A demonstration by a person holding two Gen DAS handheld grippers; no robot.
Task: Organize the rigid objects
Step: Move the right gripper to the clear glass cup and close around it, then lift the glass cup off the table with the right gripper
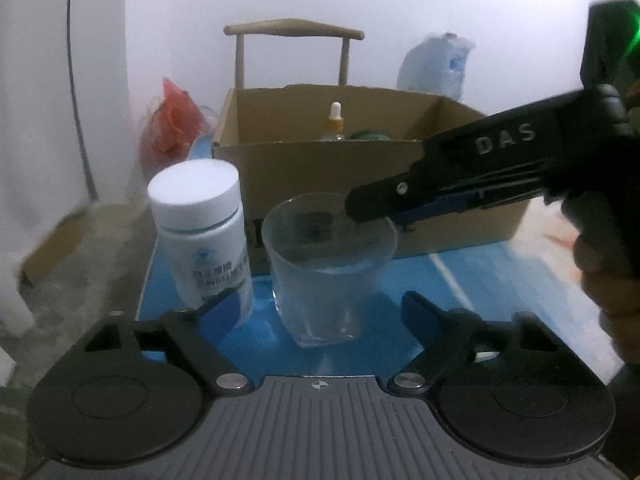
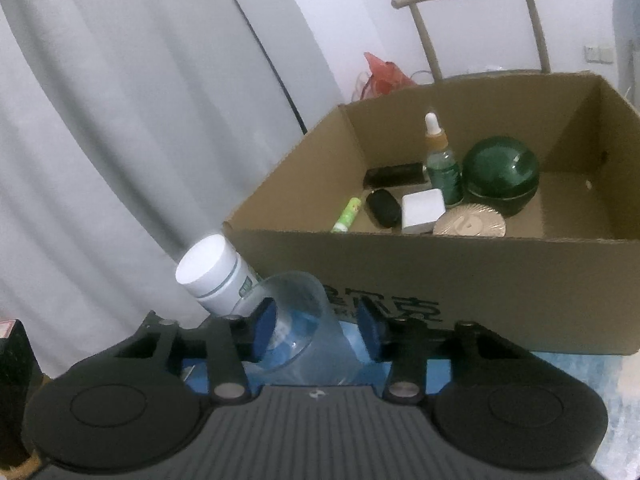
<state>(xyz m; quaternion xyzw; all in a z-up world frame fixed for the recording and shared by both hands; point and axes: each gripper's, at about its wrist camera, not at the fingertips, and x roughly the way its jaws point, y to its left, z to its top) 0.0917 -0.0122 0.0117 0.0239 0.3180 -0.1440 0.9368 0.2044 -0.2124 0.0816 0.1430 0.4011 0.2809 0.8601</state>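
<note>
Your right claw [image 2: 316, 330] straddles rim of clear glass [image 2: 304, 328]: one blue pad inside cup, other outside against wall; whether pads pinch yet, can't tell. Glass stands on blue bench [image 1: 460, 280], just ahead of your left claw [image 1: 320, 312], which is released, nothing between fingers. White pill bottle [image 1: 200, 224] upright just beside left finger of left claw, touching-close to glass. Cardboard box [image 2: 440, 272] sits beyond both claws, holding dropper bottle [image 2: 440, 160], green round jar [image 2: 500, 176], small items.
</note>
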